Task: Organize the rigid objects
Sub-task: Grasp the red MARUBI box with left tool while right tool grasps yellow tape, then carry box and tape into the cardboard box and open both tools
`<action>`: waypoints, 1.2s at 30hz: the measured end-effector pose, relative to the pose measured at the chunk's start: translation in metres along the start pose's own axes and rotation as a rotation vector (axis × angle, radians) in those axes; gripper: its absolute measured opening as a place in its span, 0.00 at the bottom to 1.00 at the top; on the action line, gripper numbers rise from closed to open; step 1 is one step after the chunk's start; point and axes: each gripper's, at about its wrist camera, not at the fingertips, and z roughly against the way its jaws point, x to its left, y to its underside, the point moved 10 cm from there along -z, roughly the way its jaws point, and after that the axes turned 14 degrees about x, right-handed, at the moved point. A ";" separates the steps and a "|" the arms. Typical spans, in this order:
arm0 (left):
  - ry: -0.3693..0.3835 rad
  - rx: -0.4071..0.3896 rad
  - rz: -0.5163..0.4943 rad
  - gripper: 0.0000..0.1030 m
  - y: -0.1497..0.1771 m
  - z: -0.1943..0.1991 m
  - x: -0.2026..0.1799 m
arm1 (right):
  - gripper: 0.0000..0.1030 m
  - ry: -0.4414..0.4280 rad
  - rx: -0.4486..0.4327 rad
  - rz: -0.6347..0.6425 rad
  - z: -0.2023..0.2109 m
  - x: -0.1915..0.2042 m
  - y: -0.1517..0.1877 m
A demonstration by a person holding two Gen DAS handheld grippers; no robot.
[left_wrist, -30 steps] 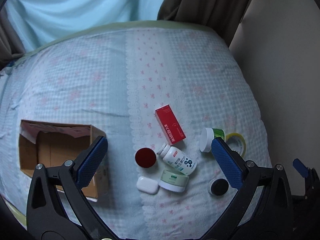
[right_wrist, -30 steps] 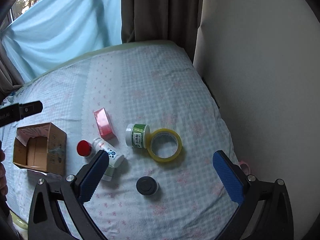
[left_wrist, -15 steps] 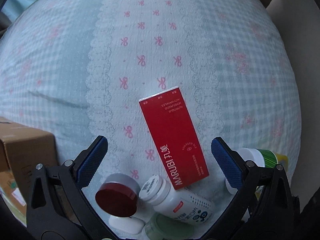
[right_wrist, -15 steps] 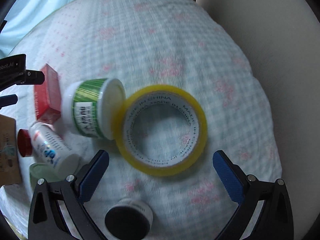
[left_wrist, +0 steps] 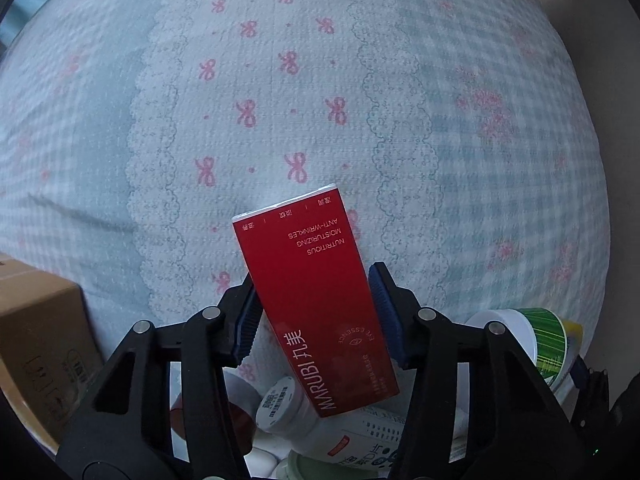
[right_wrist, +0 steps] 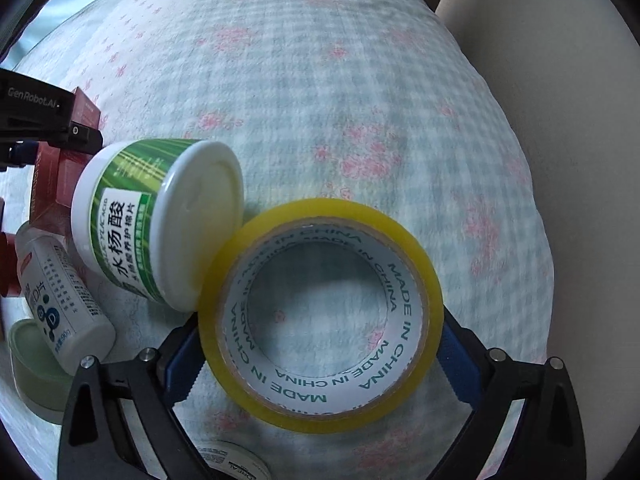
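Observation:
My left gripper (left_wrist: 314, 314) is shut on a red MARUBI box (left_wrist: 316, 304), blue pads pressed on its two long sides. A white pill bottle (left_wrist: 320, 428) lies just below the box. My right gripper (right_wrist: 320, 356) is shut on a yellow tape roll (right_wrist: 404, 240), one pad on each outer side. A green-labelled white jar (right_wrist: 156, 220) lies on its side touching the roll's left. The left gripper's body (right_wrist: 44, 120) shows at the left edge of the right wrist view over the red box (right_wrist: 52, 184).
A cardboard box (left_wrist: 36, 344) stands at the left on the checked bedspread (left_wrist: 280, 100). A pale green tub (right_wrist: 32, 368), a white bottle (right_wrist: 60, 300) and a black-lidded jar (right_wrist: 228, 460) lie near the roll. A beige wall (right_wrist: 580, 100) borders the right.
Both grippers moved down and forward and closed: the left onto the red box, the right onto the yellow tape roll. Both were wide open before.

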 end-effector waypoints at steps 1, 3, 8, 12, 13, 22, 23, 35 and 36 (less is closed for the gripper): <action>0.002 -0.001 0.001 0.45 0.000 0.001 0.000 | 0.96 -0.008 0.004 -0.002 -0.002 -0.003 0.001; -0.002 -0.010 -0.002 0.42 0.002 0.003 -0.001 | 0.95 -0.017 0.008 -0.009 -0.002 -0.004 0.003; 0.007 -0.048 -0.018 0.39 0.009 0.023 -0.007 | 0.95 -0.006 0.001 -0.015 0.004 -0.003 0.005; 0.019 -0.103 -0.027 0.39 0.028 0.057 -0.011 | 0.95 -0.016 -0.016 -0.042 0.017 -0.019 0.015; 0.027 -0.117 -0.027 0.39 0.029 0.063 -0.017 | 0.95 -0.015 -0.023 -0.048 0.022 -0.023 0.017; 0.104 -0.261 -0.028 0.36 0.088 0.173 0.016 | 0.95 -0.044 -0.136 -0.088 0.127 -0.041 0.042; 0.113 -0.278 -0.024 0.36 0.096 0.188 0.022 | 0.95 -0.053 -0.146 -0.086 0.144 -0.036 0.046; 0.150 -0.453 0.048 0.36 0.181 0.325 0.157 | 0.95 -0.109 -0.296 0.071 0.298 0.061 0.058; 0.143 -0.460 0.052 0.36 0.185 0.329 0.172 | 0.95 -0.122 -0.305 0.083 0.306 0.076 0.058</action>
